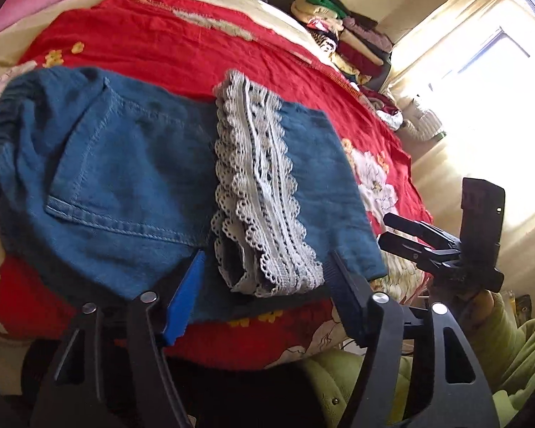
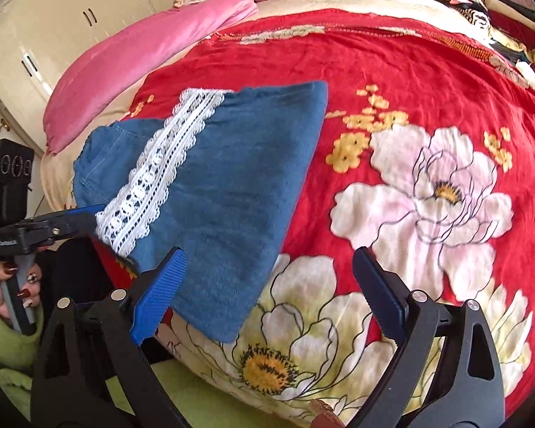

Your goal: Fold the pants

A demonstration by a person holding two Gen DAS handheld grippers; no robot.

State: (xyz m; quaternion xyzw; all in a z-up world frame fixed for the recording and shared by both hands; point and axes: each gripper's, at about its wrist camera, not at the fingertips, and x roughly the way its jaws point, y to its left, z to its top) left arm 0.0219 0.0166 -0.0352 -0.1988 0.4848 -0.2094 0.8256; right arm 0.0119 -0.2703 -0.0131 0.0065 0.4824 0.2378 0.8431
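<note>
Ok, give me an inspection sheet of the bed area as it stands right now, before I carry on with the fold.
Surface: red floral bedspread on a bed, lying fairly flat.
Job's things: blue pants, folded over, lace hem on top, at the near edge.
Clutter: pink pillow at the far side; stacked clothes along the bed's far edge.
Grippers: left gripper with jaws open either side of the lace hem; right gripper with jaws open over the pants' corner, holding nothing.
Cables: nothing seen.
Surroundings: cream wardrobe, bright window, green sleeve.
</note>
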